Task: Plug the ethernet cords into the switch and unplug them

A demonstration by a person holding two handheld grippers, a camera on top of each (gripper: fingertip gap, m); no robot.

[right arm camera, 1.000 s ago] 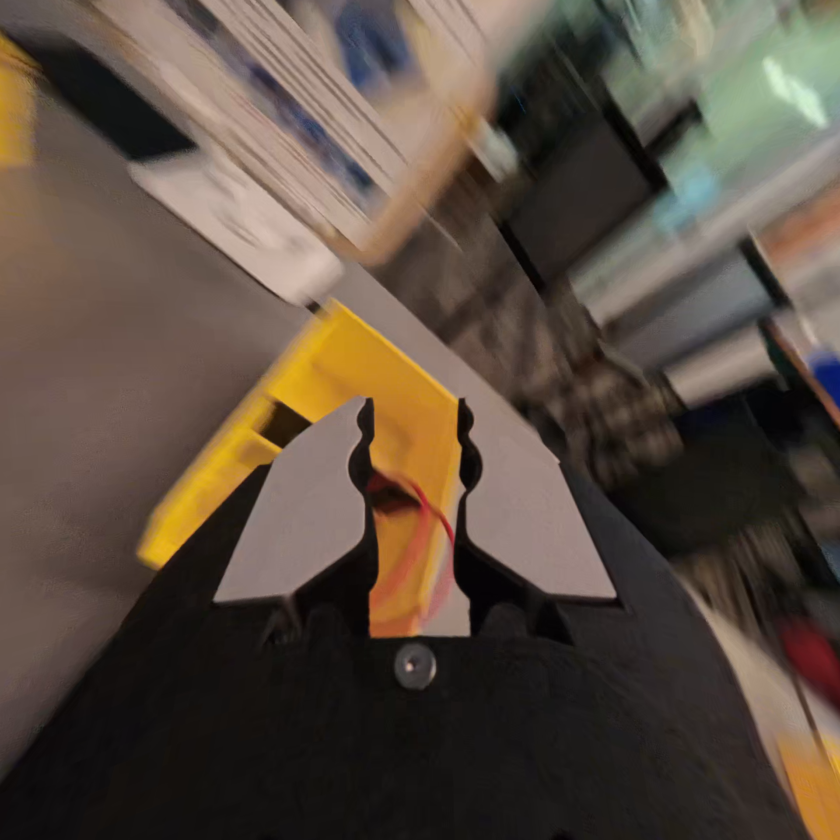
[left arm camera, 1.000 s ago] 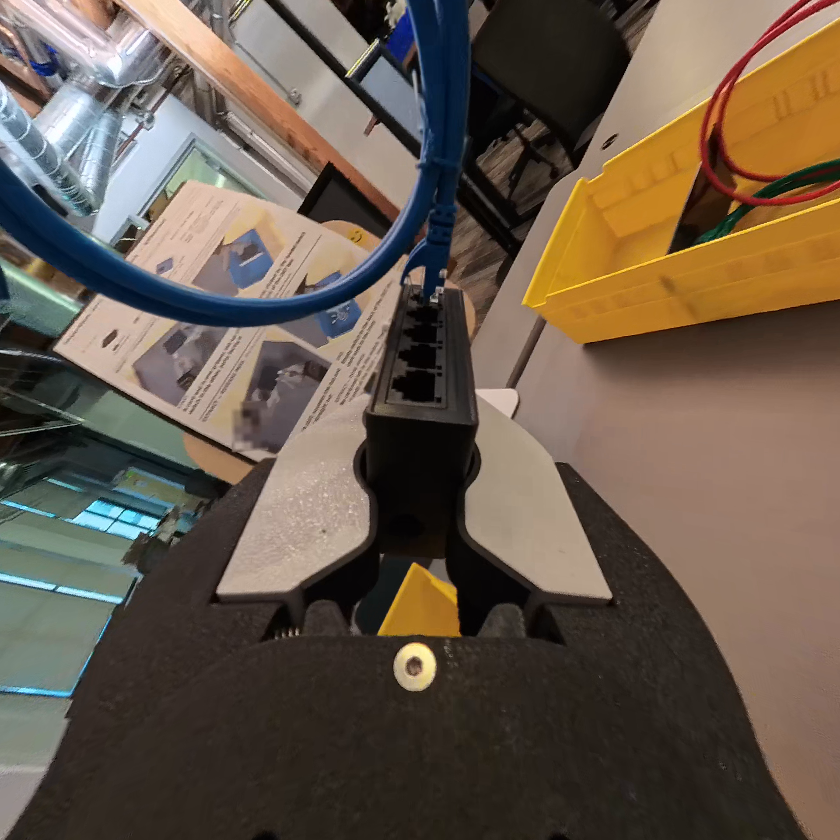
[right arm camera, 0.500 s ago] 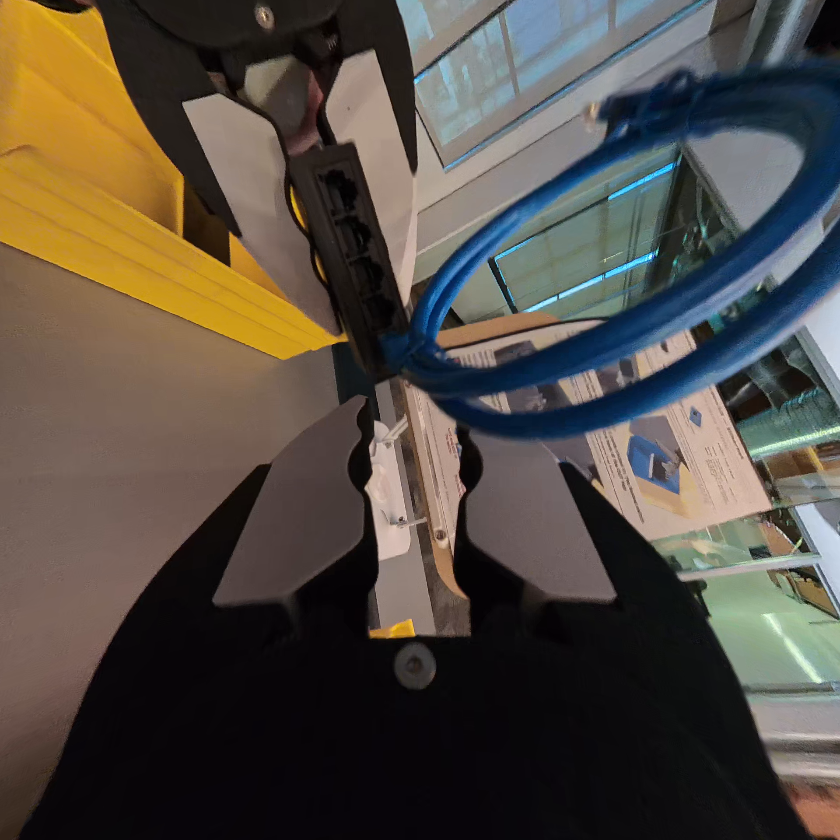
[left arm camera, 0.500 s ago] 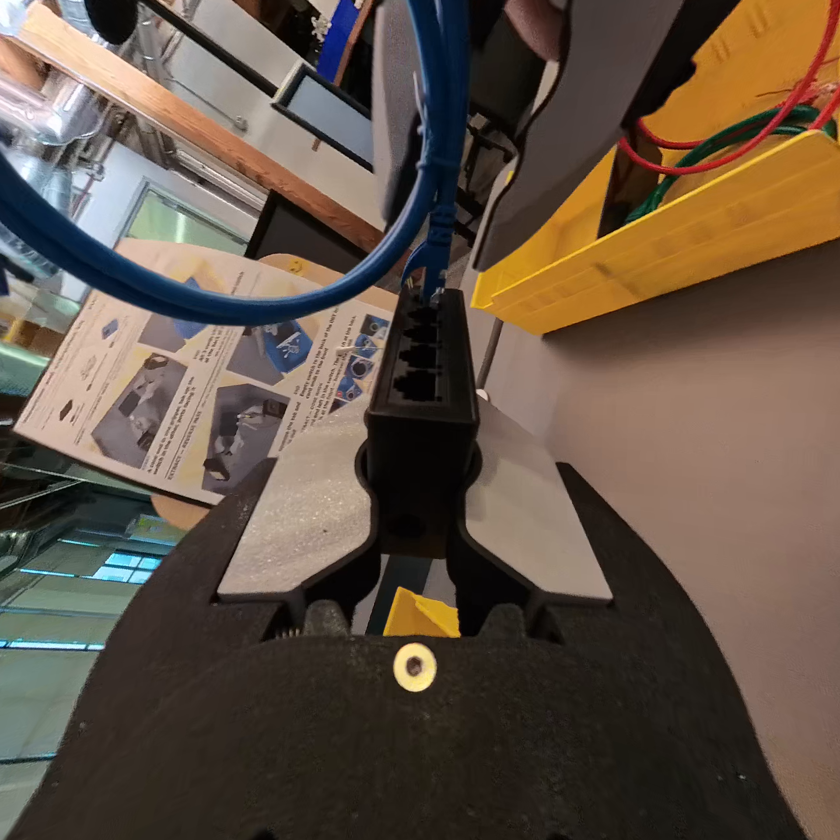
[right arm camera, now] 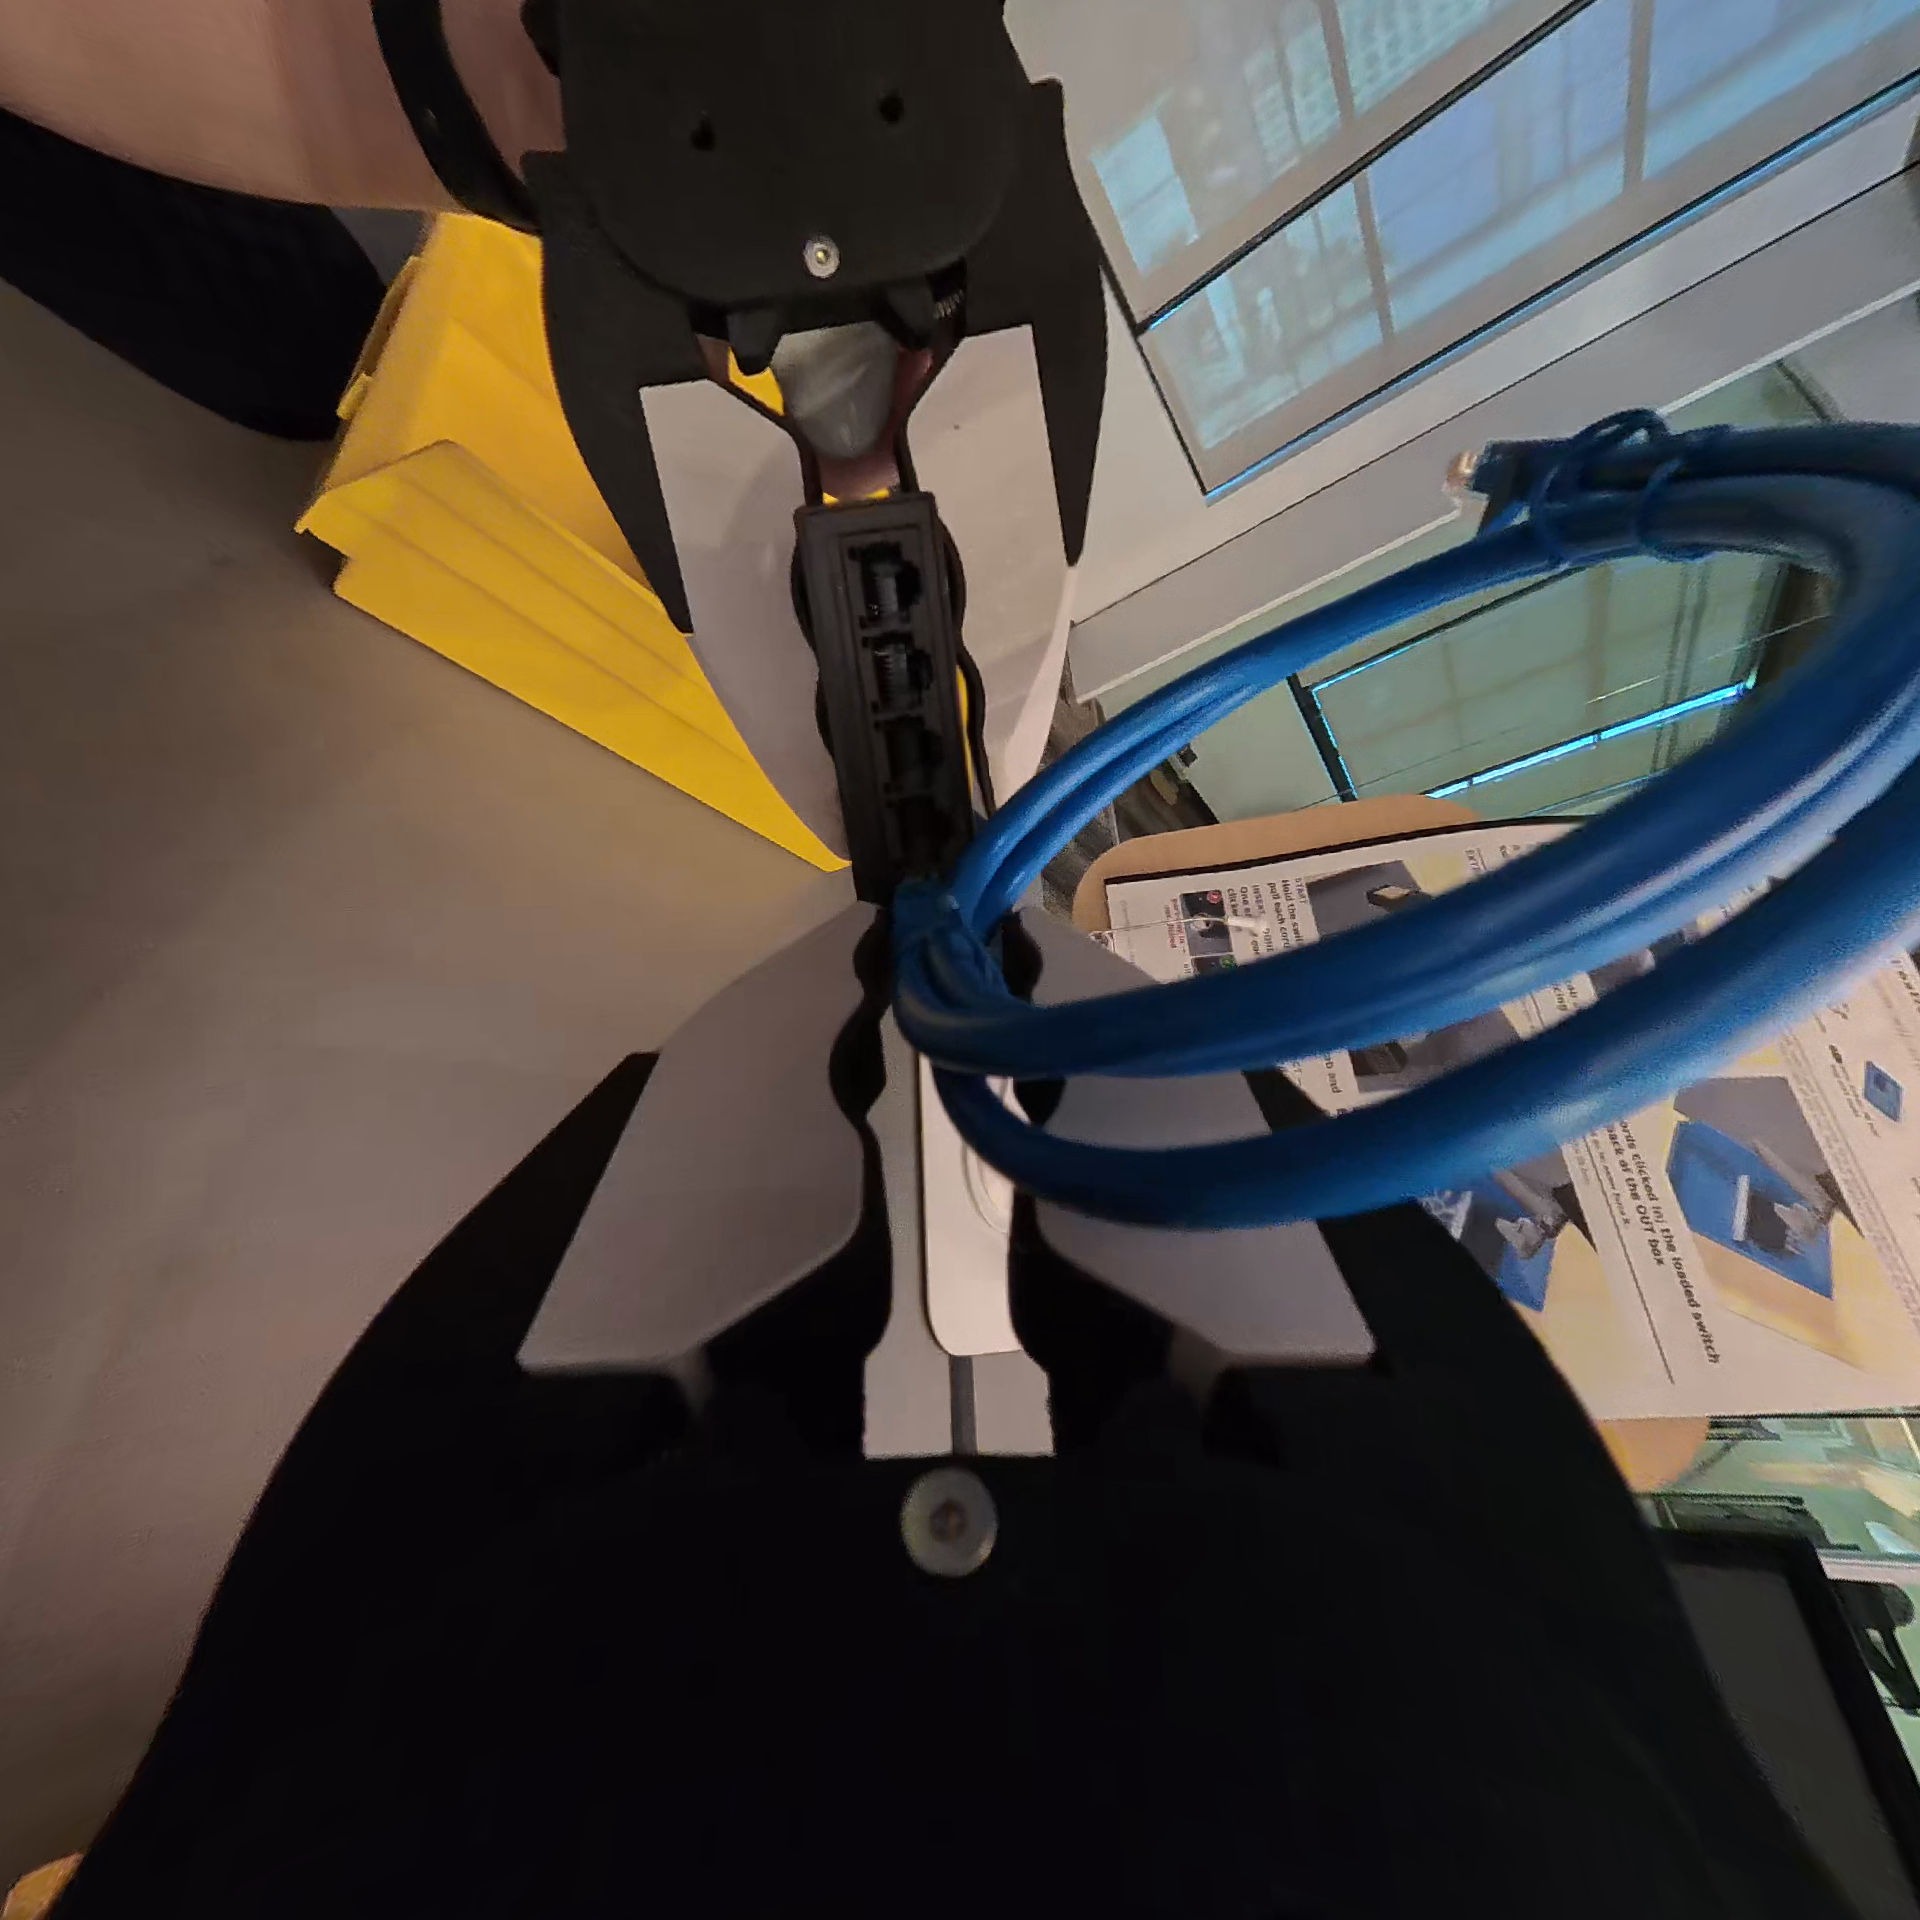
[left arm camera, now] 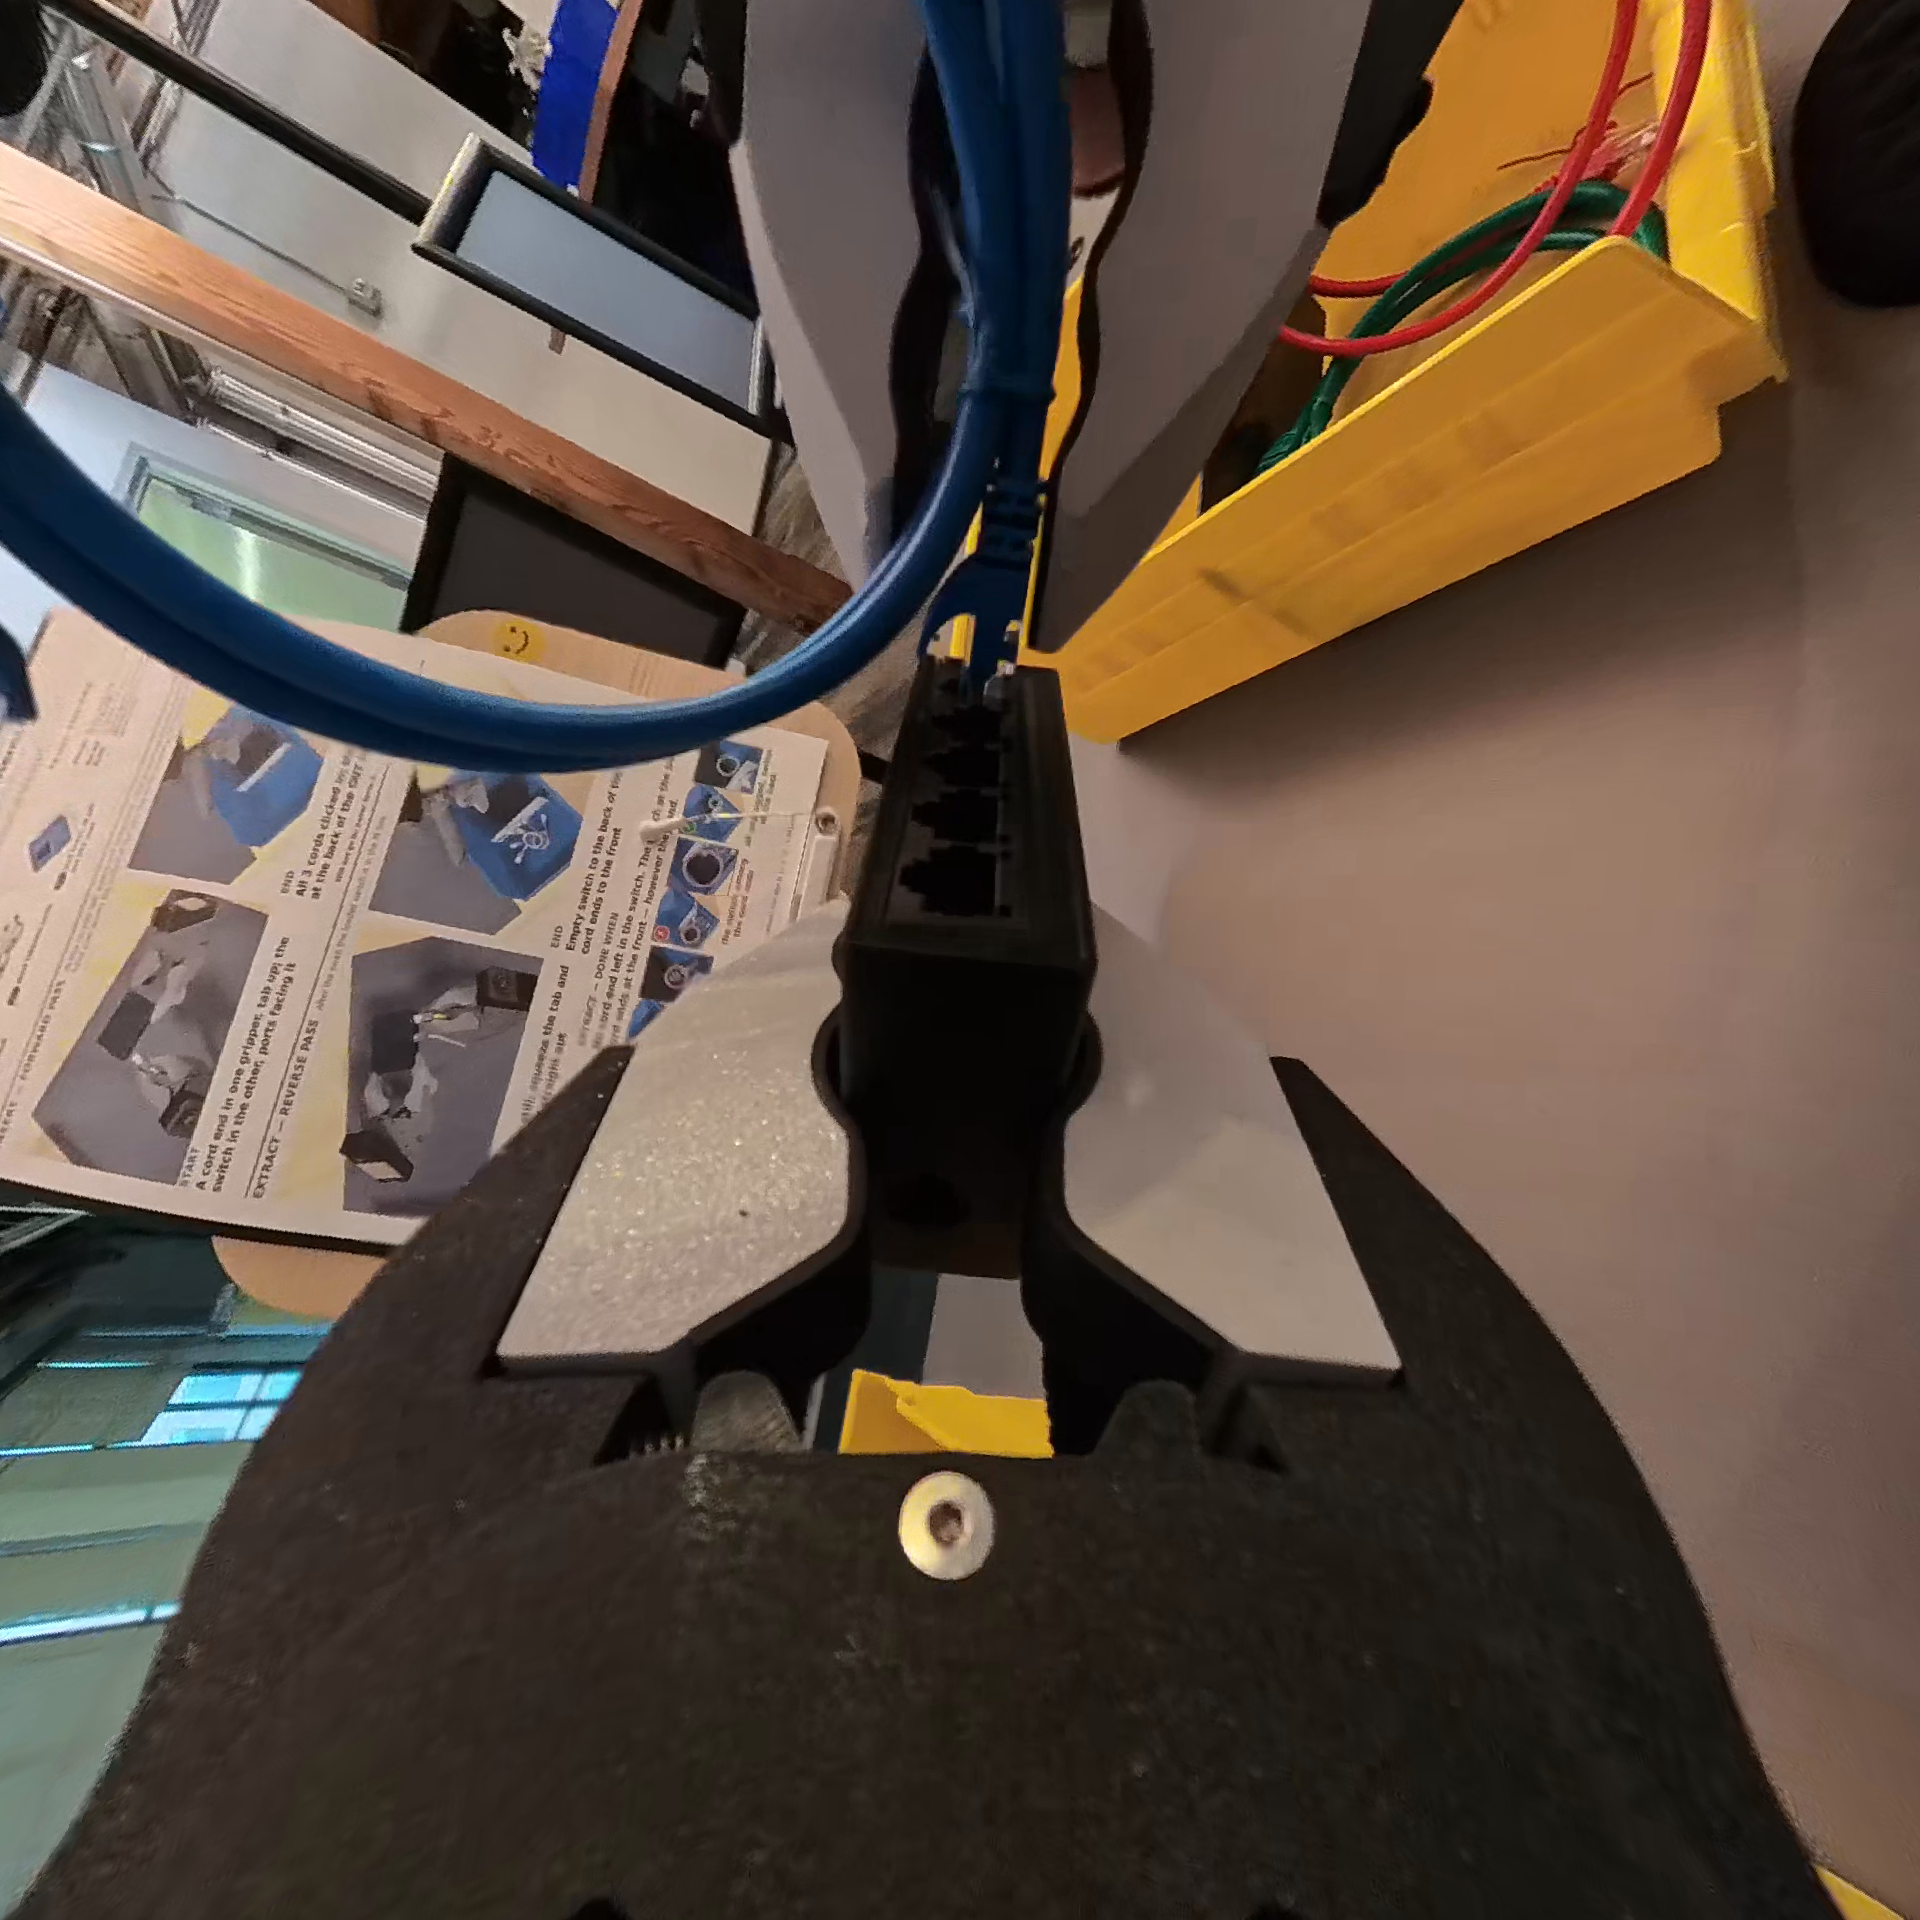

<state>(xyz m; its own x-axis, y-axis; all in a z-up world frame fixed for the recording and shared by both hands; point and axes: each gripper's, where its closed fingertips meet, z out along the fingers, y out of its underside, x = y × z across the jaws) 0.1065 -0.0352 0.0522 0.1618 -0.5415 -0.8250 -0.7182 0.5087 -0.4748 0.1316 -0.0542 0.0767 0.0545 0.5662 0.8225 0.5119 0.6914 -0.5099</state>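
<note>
The left gripper [left arm camera: 961, 1023] clamps the switch [left arm camera: 971, 883] at frame centre, blue cord [left arm camera: 997, 530] plugged in its far port. The right gripper [right arm camera: 940, 987] straddles the plug, jaws apart (not yet pinching) — a skewed pull could jam the latch.

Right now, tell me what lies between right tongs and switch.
The blue cord's plugged end, straddled by the right tongs' open tips, in the right wrist view.

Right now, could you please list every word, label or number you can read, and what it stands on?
Instruction sheet: printed headings and captions beside photos; I will not copy them out.
Switch: no label visible.
Yellow bin: none visible.
Blue cord: none visible.
</note>
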